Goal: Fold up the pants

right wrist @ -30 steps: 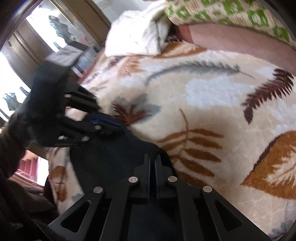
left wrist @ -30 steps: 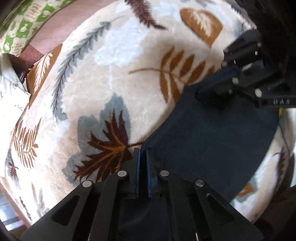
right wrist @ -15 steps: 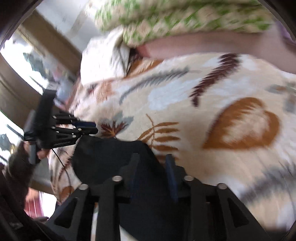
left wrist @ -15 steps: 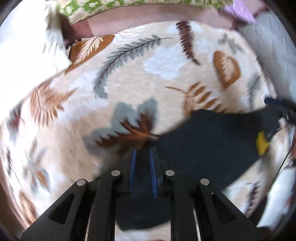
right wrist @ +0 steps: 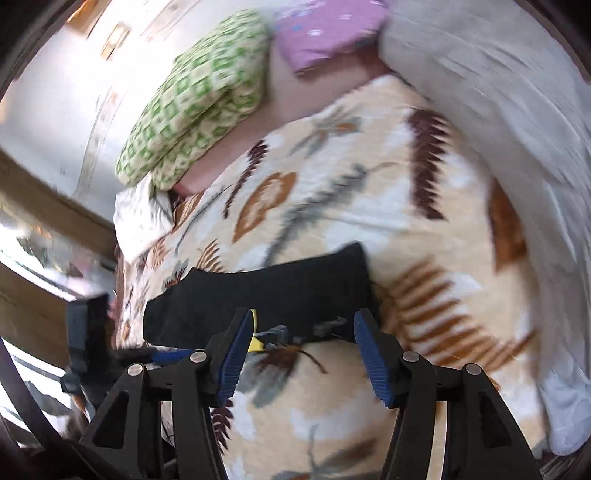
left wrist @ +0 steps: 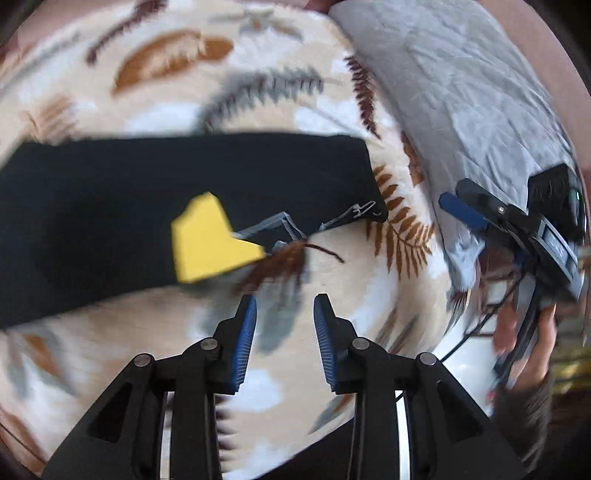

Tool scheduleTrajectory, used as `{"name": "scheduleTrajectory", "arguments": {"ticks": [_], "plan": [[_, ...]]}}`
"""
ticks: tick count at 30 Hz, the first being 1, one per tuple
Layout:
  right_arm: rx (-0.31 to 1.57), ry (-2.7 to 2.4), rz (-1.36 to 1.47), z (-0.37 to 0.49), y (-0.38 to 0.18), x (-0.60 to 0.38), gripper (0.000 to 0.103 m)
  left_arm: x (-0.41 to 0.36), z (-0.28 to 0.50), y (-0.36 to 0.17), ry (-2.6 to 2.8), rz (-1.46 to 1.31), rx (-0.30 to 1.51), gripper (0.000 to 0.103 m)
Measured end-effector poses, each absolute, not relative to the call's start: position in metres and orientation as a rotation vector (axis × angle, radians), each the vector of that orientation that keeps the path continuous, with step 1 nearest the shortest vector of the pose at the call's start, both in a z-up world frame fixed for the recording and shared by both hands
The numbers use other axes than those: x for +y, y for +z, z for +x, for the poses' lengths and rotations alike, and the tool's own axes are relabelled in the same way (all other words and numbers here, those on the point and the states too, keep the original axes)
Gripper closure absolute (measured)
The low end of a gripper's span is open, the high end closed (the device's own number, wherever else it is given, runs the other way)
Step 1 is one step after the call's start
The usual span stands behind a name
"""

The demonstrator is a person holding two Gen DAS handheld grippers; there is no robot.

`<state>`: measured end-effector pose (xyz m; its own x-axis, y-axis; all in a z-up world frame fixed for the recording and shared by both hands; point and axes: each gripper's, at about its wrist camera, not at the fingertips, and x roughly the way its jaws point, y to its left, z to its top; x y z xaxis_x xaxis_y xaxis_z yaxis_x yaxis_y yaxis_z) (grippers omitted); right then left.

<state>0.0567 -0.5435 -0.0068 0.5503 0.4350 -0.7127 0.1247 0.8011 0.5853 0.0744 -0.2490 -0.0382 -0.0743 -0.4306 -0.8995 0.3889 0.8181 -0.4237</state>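
Dark folded pants [left wrist: 155, 192] lie flat on the leaf-patterned blanket [left wrist: 332, 302], with a yellow tag [left wrist: 207, 240] and pale drawstring on their near edge. My left gripper [left wrist: 284, 317] is open and empty, a little short of that edge. In the right wrist view the pants [right wrist: 280, 295] lie just beyond my right gripper [right wrist: 301, 328], which is open and empty above the blanket [right wrist: 332, 387]. The right gripper also shows at the right of the left wrist view [left wrist: 517, 221], held in a hand.
A grey sheet [left wrist: 472, 92] covers the bed's right side. A green patterned pillow [right wrist: 195, 96], a purple cushion [right wrist: 328, 29] and a white pillow [right wrist: 140, 218] lie at the bed's head. Wooden furniture stands at the left.
Both grippers have opened and let go of the pants, which now lie folded on the blanket. Both have pulled back from the cloth and swung to new angles.
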Motion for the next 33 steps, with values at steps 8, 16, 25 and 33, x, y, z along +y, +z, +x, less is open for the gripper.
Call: {"name": "scheduleTrajectory", "arguments": {"ticks": [8, 16, 25, 33], "plan": [[1.026, 0.335, 0.842, 0.104, -0.082, -0.573, 0.042, -0.252, 0.076, -0.060, -0.586, -0.256, 1.598, 0.074], [1.079, 0.465, 0.853, 0.148, -0.109, -0.562, 0.041, -0.257, 0.088, -0.059, -0.543, -0.386, 1.578, 0.073], [1.166, 0.610, 0.791, 0.175, -0.109, -0.547, 0.034, -0.260, 0.070, -0.076, -0.426, -0.703, 1.636, 0.074], [1.160, 0.565, 0.812, 0.162, -0.109, -0.565, 0.090, -0.260, 0.069, -0.090, -0.306, -0.941, 1.593, 0.074]]}}
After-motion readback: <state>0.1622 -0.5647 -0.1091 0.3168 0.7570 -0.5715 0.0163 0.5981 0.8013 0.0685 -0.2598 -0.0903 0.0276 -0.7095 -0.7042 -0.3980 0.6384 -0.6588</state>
